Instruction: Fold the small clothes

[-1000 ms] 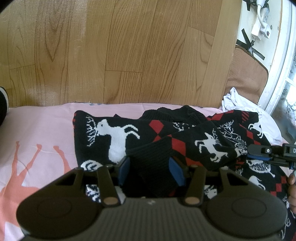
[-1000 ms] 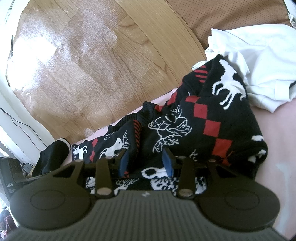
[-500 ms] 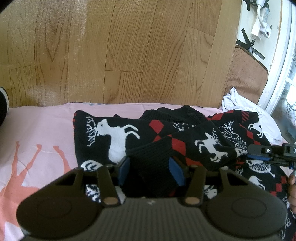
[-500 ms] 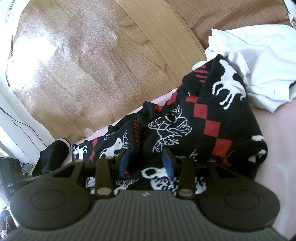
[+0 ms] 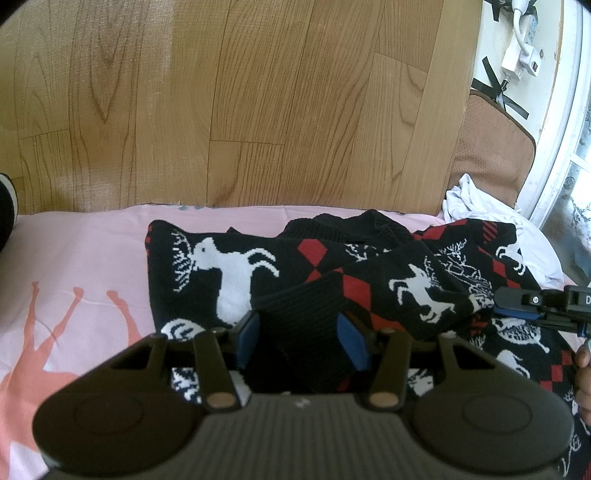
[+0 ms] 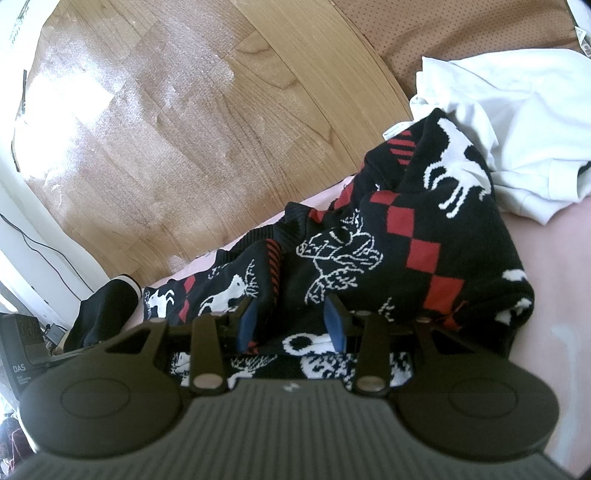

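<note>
A black knit sweater with white deer and red diamonds lies crumpled on a pink sheet. My left gripper hovers low over its near side, open. A ribbed black cuff lies between the blue pads, which do not visibly pinch it. In the right wrist view the sweater is heaped ahead. My right gripper stands open just above the knit, its pads astride a fold. The right gripper also shows at the sweater's right side.
A white garment is bunched beyond the sweater, against a brown cushion. Wood floor lies past the sheet's far edge. A black item with a white band sits at the left. A person's fingers show at the right edge.
</note>
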`<state>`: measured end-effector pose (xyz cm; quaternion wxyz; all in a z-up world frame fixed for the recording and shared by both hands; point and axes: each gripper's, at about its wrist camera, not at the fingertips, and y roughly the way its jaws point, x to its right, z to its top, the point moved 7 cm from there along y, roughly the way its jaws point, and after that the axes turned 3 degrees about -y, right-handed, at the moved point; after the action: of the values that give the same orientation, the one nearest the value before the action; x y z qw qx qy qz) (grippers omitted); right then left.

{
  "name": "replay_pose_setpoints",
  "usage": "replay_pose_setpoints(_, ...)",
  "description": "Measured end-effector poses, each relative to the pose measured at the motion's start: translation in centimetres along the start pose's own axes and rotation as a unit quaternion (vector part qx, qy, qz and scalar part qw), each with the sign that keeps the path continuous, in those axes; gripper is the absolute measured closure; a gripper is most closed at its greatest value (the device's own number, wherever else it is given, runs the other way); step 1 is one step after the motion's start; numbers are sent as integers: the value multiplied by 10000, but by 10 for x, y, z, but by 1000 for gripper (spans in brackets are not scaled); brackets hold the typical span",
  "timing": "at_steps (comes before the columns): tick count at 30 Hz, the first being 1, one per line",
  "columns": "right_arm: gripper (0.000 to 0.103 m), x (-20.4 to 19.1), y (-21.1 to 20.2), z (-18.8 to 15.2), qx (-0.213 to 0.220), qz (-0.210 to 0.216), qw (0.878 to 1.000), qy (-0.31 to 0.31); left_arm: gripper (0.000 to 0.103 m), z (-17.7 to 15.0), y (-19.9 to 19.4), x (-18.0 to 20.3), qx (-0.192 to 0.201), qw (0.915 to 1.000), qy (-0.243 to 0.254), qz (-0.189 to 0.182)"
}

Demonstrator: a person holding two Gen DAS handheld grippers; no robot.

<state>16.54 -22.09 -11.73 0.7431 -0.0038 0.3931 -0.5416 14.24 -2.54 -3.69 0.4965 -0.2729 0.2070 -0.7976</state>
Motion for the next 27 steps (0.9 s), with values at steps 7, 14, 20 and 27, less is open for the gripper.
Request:
replay_pose_setpoints(7,59,0,2,0,1,-1,10000,1,55,0,0,0,0,10000,1,0)
replay_pose_setpoints(14,59,-1,7,-1,2,-1,10000,3,55,0,0,0,1,10000,3,0)
replay_pose_setpoints(20,59,0,4,-1,1,-1,10000,0,55,0,0,0,1,10000,4,0)
replay_pose_setpoints(27,59,-1,0,0,0,3,10000,0,55,0,0,0,2,10000,7,-2)
